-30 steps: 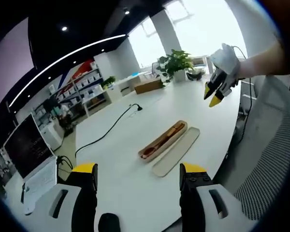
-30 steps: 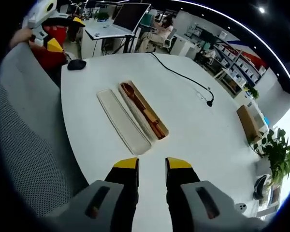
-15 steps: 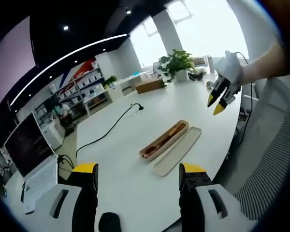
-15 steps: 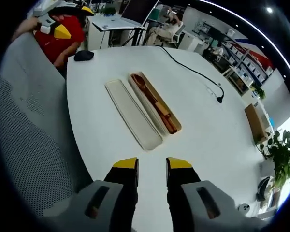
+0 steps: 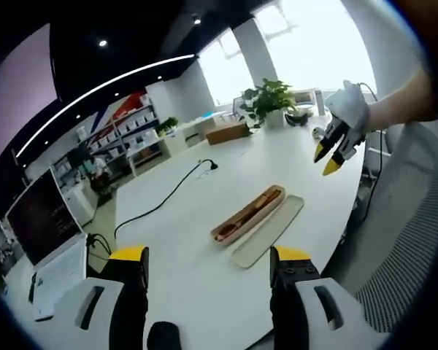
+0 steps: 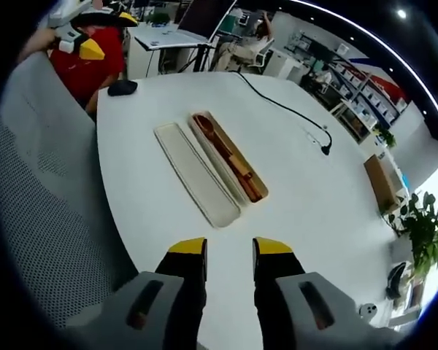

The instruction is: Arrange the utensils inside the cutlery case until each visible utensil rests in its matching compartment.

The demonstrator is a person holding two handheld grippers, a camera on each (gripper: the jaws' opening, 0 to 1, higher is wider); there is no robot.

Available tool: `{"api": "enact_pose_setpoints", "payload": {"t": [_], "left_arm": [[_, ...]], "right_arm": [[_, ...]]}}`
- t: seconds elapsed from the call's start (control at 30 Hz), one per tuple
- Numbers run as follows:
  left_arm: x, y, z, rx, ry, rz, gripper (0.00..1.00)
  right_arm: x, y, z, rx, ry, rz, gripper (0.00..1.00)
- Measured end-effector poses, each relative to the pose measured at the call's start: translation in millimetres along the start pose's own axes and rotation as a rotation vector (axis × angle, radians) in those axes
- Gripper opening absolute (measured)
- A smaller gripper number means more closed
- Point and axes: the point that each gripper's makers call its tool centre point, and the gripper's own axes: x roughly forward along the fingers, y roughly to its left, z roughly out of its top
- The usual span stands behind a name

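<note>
Left gripper (image 5: 208, 262): jaws wide apart, empty, above white table (image 5: 204, 189). Right gripper (image 6: 229, 251): jaws parted, empty. Cutlery case (image 6: 228, 155) lies ahead of both, well apart, wooden utensils (image 6: 223, 149) inside. Its lid (image 6: 196, 173) lies alongside, just beside.

Both tongs (image 5: 209, 262) (image 6: 230, 251) have white bodies, black jaws, yellow tips; the person's top (image 6: 87, 69) seems red.
</note>
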Motion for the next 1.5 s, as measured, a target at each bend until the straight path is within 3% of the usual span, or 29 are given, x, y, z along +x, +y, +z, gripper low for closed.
{"api": "enact_pose_setpoints", "payload": {"t": [0.27,0.3,0.57,1.0,1.27,1.5], "left_arm": [[1.8,-0.9,12.0,-0.008,-0.044,-0.035,0.72],[4.2,-0.1,9.8,0.024,-0.035,-0.042,0.73],[20.0,0.7,-7.5,0.033,-0.011,-0.124,0.74],[38.6,11.9,-23.3,0.032,0.035,-0.167,0.8],[54.5,6.1,-34.6,0.044,0.076,-0.218,0.84],[71.1,0.6,-58.0,0.051,0.135,-0.282,0.86]], "right_arm": [[-6.3,6.1,3.4,0.001,-0.013,0.013,0.27],[-6.1,6.2,2.9,0.001,-0.012,0.015,0.28],[-7.4,10.9,7.2,-0.031,-0.007,0.06,0.34],[-2.0,5.8,14.9,-0.065,0.017,0.123,0.43],[12.0,6.7,12.8,-0.076,0.034,0.187,0.46],[34.2,-2.0,1.6,-0.117,0.057,0.247,0.49]]}}
